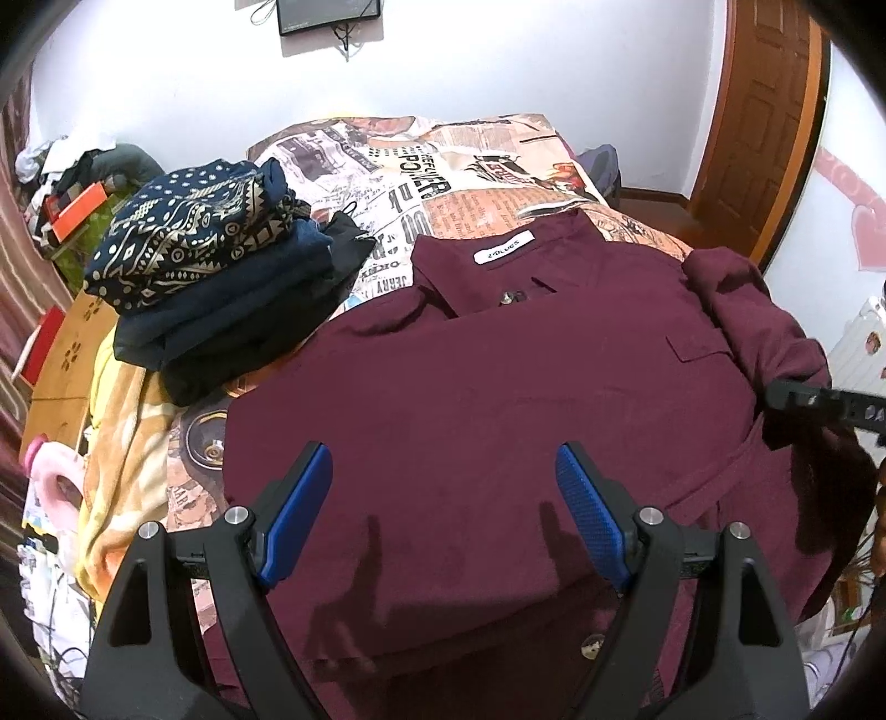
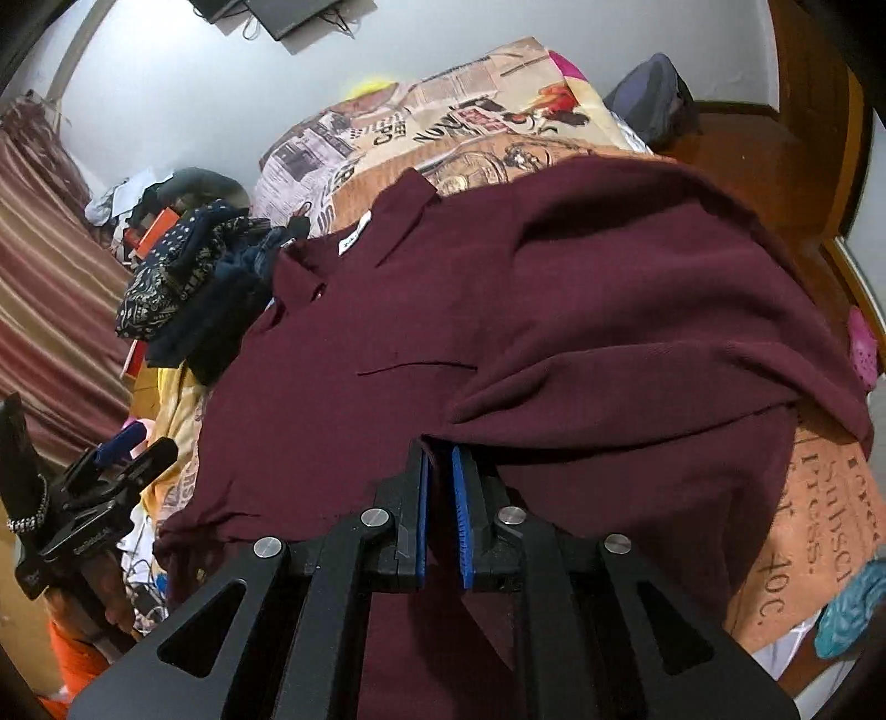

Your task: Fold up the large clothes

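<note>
Newspaper-print bedspread [image 1: 443,183], peach and cream with black lettering, spread across the bed. Wall-mounted dark screen [image 1: 329,14] with dangling cables on the white wall above. Wooden door [image 1: 758,127] at right, a dark backpack [image 1: 601,166] on the floor near it. Striped maroon curtain [image 2: 50,266] along the left side. Orange box [image 1: 77,210] amid clutter by the far left corner. Pink ring-shaped item [image 1: 52,487] and a tan cardboard box [image 1: 66,365] beside the bed's left edge. Teal cloth [image 2: 853,615] at lower right, a pink item [image 2: 864,346] above it.
</note>
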A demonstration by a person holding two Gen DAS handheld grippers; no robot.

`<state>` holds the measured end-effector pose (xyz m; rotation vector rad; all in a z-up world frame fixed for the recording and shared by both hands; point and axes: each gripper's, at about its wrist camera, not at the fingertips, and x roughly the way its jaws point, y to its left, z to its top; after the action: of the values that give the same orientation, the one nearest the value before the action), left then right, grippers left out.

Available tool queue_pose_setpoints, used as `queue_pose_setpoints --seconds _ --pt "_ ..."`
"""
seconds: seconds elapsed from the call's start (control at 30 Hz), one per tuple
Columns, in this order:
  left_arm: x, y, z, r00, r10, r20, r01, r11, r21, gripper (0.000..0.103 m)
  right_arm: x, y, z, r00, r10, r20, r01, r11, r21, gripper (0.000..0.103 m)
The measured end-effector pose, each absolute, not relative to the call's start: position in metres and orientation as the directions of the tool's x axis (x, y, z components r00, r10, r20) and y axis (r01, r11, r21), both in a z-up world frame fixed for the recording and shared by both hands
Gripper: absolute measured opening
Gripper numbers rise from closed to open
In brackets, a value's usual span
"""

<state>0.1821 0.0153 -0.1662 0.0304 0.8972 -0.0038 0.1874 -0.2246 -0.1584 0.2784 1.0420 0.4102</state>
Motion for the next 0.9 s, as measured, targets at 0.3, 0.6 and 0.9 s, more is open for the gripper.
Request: queue_pose_setpoints --seconds 0.3,0.6,0.9 --pt "0.183 0.005 -0.16 0.636 -0.018 -0.772 0.036 0.999 0.007 0.082 0.173 -0.235 -0.128 0.487 0.449 -0.749 -0.183 0.891 0.415 0.048" --pt "0.189 -0.003 -0.156 0.643 -0.03 -0.765 0.053 0.999 0.005 0.082 0.165 -0.284 -0.113 0.603 0.333 -0.725 0.012 0.905 0.425 0.054" --pt "0.196 -0.012 -0.161 0.629 -0.034 -0.777 0.061 0.998 0.006 0.082 0.178 -0.342 -0.156 0.621 0.331 -0.711 0.277 0.756 0.593 0.064"
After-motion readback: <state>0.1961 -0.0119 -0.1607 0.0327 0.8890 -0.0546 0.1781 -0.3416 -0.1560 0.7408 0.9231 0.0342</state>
